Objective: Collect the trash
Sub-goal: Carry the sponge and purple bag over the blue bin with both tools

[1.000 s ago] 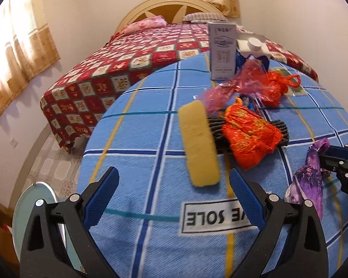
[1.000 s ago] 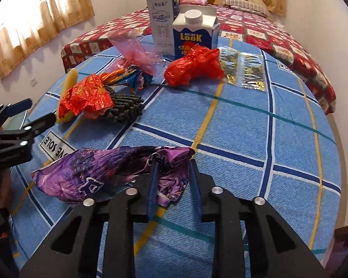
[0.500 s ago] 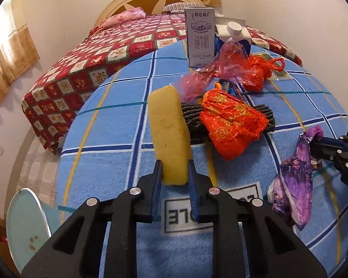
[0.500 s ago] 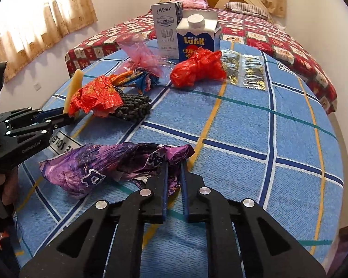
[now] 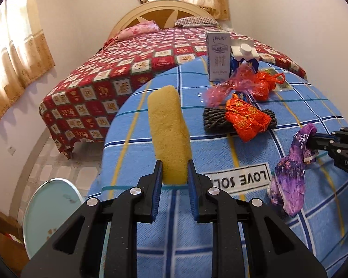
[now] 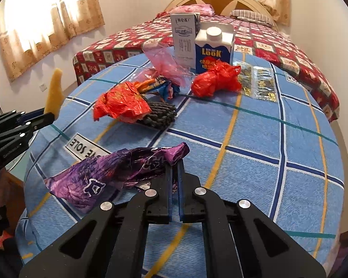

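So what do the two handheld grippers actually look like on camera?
Both match: the left gripper and right gripper have matte black plastic linkage arms with triangular cutouts, silver round pivot bolts, and flat jaws lined with ribbed blue pads. Small pale lettering marks the sides. No cables or sleeves show.

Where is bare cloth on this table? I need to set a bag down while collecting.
Bare cloth lies toward the right edge, in front of the clear gold-print packets. It is crowded toward the far left: cartons, red bag, orange wrapper over the dark bundle.
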